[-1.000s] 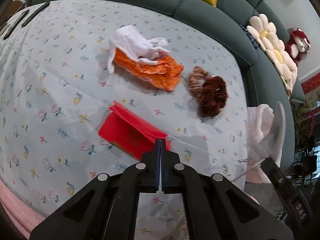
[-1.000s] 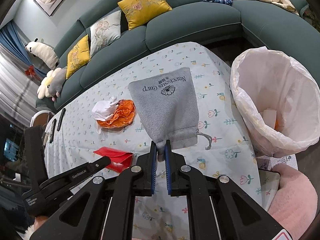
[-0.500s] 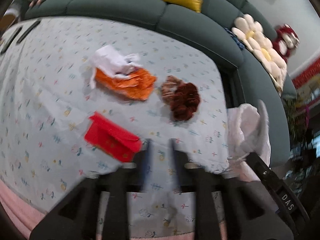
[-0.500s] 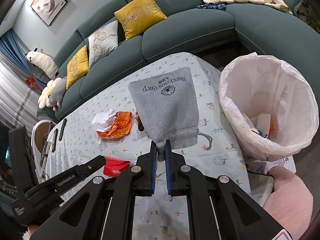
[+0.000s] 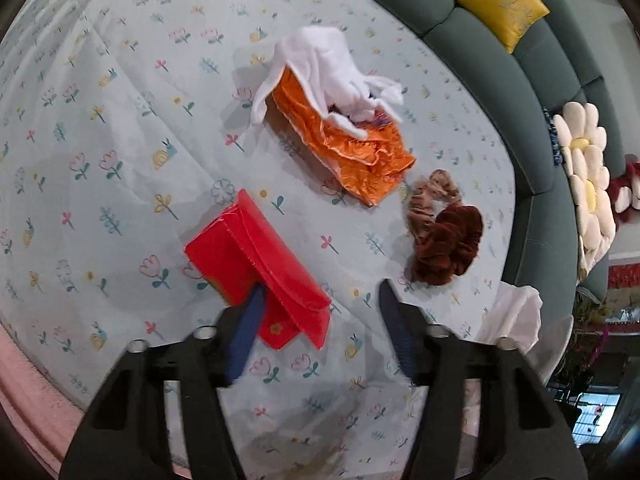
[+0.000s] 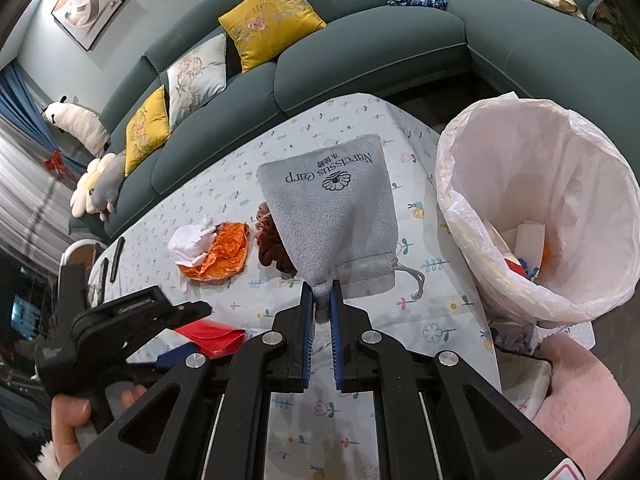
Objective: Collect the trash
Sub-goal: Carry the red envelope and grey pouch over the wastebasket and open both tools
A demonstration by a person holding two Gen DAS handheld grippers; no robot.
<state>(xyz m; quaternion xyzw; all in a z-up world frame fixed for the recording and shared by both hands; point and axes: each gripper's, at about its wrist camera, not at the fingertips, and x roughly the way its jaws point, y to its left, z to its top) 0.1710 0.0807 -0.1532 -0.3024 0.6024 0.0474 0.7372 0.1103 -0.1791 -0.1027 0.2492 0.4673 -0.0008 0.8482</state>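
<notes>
My right gripper (image 6: 321, 300) is shut on a grey drawstring pouch (image 6: 336, 216) and holds it above the table, left of the white-lined trash bin (image 6: 536, 208). My left gripper (image 5: 320, 312) is open, low over the table, its jaws either side of the near end of a red folded packet (image 5: 256, 264). That packet also shows in the right wrist view (image 6: 212, 336). Farther off lie an orange wrapper (image 5: 344, 148) with a white tissue (image 5: 324, 68) on it, and brown scrunchies (image 5: 444, 236).
The table wears a floral cloth (image 5: 100, 160). A teal sofa (image 6: 360, 56) with yellow cushions curves behind it. A pink fluffy stool (image 6: 580, 400) stands beside the bin. Dark remotes (image 6: 114, 256) lie at the table's far left.
My left gripper has opened and dropped toward the red packet. My right gripper has carried the grey pouch a little nearer the bin.
</notes>
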